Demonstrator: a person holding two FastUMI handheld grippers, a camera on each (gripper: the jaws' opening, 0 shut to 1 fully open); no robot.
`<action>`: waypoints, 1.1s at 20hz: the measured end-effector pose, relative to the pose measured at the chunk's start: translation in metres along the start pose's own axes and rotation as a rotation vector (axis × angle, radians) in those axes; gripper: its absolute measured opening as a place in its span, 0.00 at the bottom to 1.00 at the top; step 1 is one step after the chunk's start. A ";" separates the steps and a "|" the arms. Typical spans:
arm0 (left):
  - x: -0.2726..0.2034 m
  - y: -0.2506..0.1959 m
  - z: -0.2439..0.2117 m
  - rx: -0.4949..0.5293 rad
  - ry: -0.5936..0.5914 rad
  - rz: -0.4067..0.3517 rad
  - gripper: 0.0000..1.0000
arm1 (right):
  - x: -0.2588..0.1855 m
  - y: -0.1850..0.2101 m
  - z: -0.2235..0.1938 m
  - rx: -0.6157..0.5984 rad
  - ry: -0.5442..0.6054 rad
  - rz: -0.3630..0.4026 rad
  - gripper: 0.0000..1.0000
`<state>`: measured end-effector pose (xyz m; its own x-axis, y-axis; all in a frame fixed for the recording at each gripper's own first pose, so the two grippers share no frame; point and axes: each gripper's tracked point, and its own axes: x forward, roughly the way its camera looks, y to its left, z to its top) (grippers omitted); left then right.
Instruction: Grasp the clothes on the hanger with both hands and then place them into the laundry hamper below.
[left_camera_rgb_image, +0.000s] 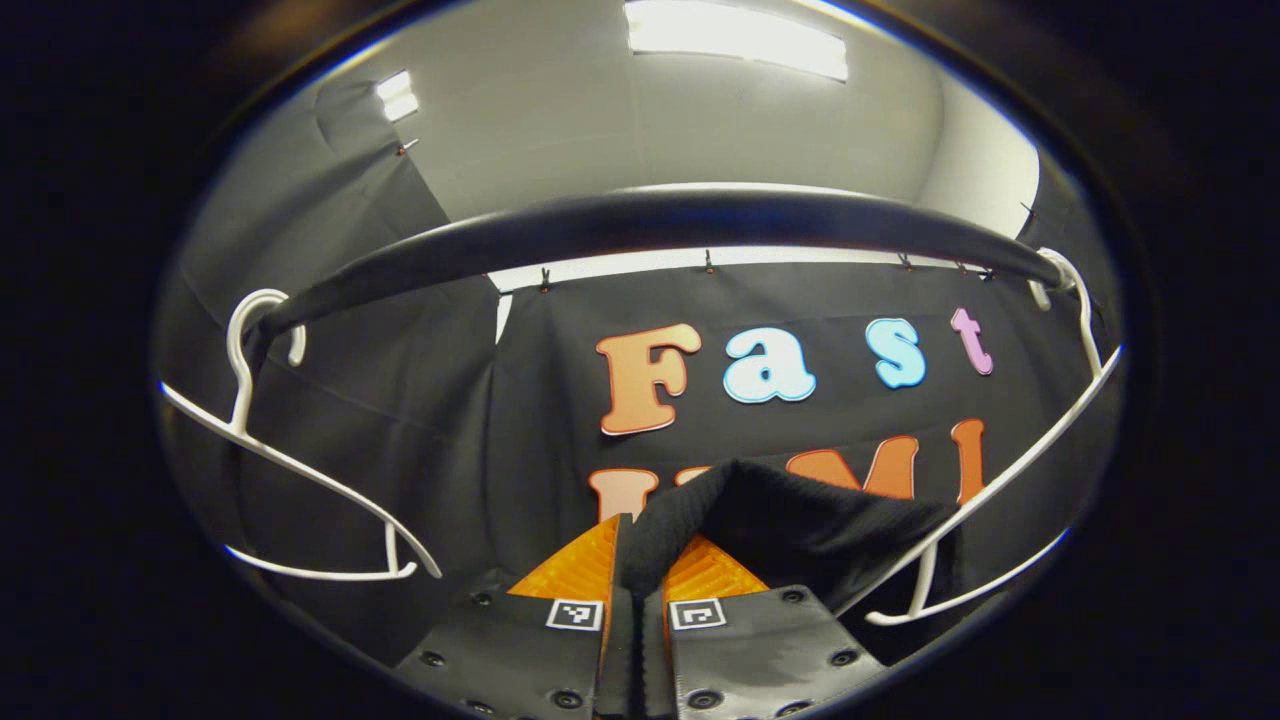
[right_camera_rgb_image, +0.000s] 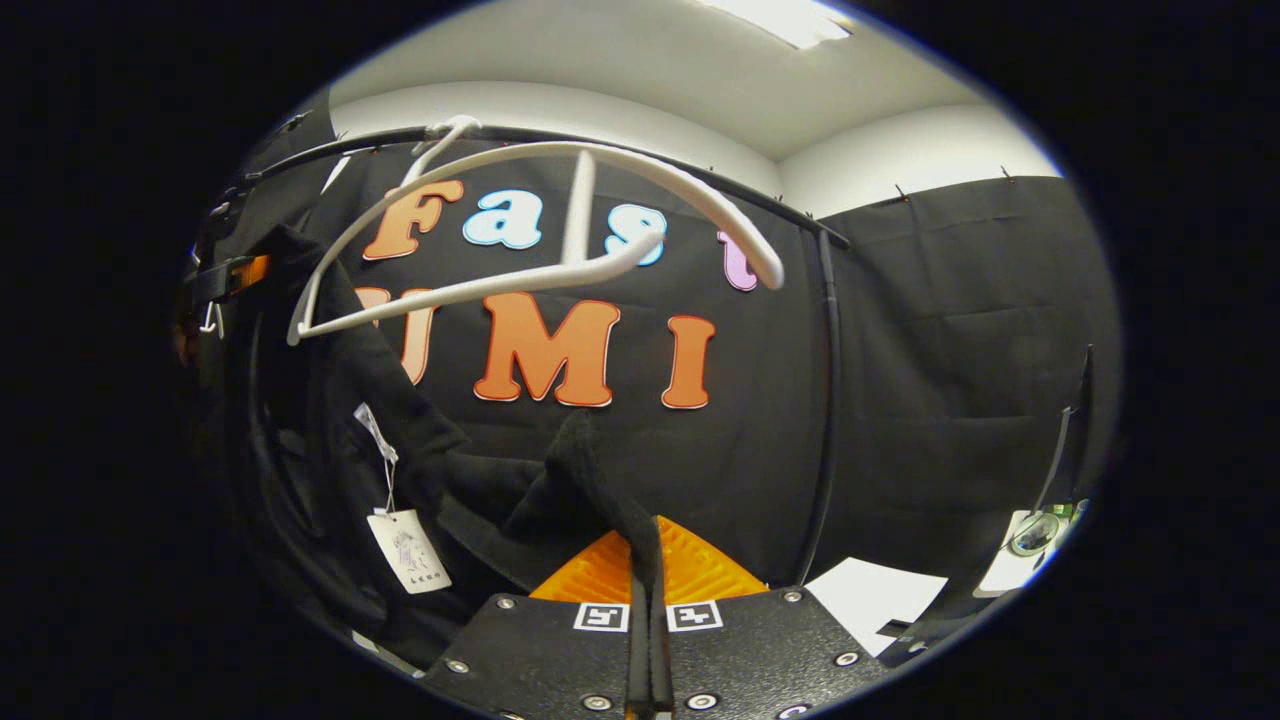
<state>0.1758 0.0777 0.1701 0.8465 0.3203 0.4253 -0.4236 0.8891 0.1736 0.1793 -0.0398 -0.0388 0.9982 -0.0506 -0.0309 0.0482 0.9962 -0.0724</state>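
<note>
I am pinching the soft, limp black knit garment (left_camera_rgb_image: 790, 520) in both my left gripper (left_camera_rgb_image: 640, 565) and right gripper (right_camera_rgb_image: 648, 560), fingers pressed together on its folds, judging it light and drapey.

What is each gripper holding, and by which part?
Both pinch the black knitted garment: the left gripper on a raised fold, the right gripper on another fold, near the white plastic hanger.

black garment (right_camera_rgb_image: 420, 450), finely ribbed knit (left_camera_rgb_image: 800, 520). white hangers (left_camera_rgb_image: 300, 470) (right_camera_rgb_image: 560, 210). black rail (left_camera_rgb_image: 660, 225). white tag (right_camera_rgb_image: 408, 550) with a faint print, on a white string. tongs bodies black, each bearing two small black-and-white square markers (left_camera_rgb_image: 575, 614) (right_camera_rgb_image: 695, 616). white ceiling (right_camera_rgb_image: 640, 50).
</note>
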 end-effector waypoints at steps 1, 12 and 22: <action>0.001 0.006 -0.007 -0.004 0.013 0.005 0.10 | -0.002 0.009 0.001 0.012 0.001 0.016 0.00; -0.057 0.018 -0.086 0.040 0.186 -0.078 0.11 | -0.028 0.042 -0.033 0.046 0.072 0.088 0.00; -0.161 -0.054 -0.185 -0.011 0.447 -0.317 0.11 | -0.057 0.068 -0.093 0.028 0.210 0.147 0.00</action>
<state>0.1221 0.0386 -0.0724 0.9877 0.1417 -0.0659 -0.1240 0.9671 0.2220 0.1227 0.0239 -0.1350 0.9657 0.0843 -0.2458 -0.0930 0.9954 -0.0239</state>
